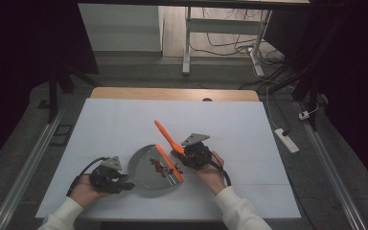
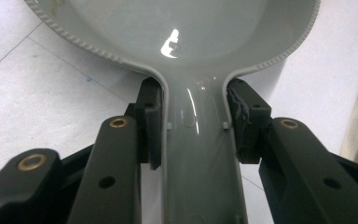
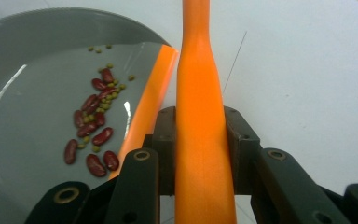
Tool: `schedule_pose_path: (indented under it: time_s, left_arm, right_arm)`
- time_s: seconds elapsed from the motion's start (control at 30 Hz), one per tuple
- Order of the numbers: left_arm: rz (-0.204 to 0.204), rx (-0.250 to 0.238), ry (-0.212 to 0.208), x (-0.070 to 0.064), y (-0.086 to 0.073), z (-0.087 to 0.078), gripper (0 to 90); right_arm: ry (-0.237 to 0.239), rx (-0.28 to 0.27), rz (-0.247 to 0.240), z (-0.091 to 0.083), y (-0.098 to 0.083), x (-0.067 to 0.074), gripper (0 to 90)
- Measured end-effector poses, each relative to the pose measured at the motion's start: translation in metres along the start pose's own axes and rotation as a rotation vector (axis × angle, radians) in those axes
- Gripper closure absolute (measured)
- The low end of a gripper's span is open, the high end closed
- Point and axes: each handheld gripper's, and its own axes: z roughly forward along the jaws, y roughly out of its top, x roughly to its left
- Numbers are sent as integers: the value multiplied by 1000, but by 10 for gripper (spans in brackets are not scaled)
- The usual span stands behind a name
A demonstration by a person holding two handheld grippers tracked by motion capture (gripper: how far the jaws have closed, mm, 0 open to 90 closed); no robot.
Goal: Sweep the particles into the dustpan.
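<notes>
Left claw [image 1: 124, 184] clamped on grey plastic dustpan [image 1: 148, 167] handle, steadying it on white bench [image 1: 124, 124]. Right claw [image 1: 178, 154] clamped on orange brush handle [image 1: 165, 134], beans [image 3: 93, 126] gathered inside.

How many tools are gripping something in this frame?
2. The left tool clamps the grey dustpan by its handle at the table's near left; the right tool clamps the orange brush handle beside it.

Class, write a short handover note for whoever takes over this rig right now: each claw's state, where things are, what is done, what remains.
Left claw: shut on the grey dustpan's handle, pan flat on the white table.
Right claw: shut on the orange brush handle, at the pan's orange lip.
Done: red beans and small green beans lie inside the pan.
Left: probably check for strays, then lift and empty the pan; I cannot tell where.
</notes>
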Motion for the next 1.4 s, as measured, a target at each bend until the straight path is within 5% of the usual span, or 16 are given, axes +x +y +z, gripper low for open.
schedule_pose_path:
  time_s: [0.3, 0.4, 0.53, 0.73, 0.97, 1.4]
  left_arm:
    - [1, 3, 0, 0, 0, 0, 612]
    - [3, 6, -2, 0, 0, 0, 612]
    - [2, 4, -1, 0, 0, 0, 612]
    - [1, 4, -6, 0, 0, 0, 612]
    - [2, 1, -16, 0, 0, -1, 612]
    - [33, 5, -49, -5, -3, -6, 612]
  right_arm:
    - [60, -17, -12, 0, 2, 18, 704]
    - [153, -48, 21, -3, 6, 23, 704]
    - [165, -79, -13, -8, 11, 32, 704]
    - [79, -135, 20, -29, 11, 12, 704]
    - [-21, -116, 69, -42, -3, -13, 704]
    - [-60, -46, 78, -43, -30, -16, 704]
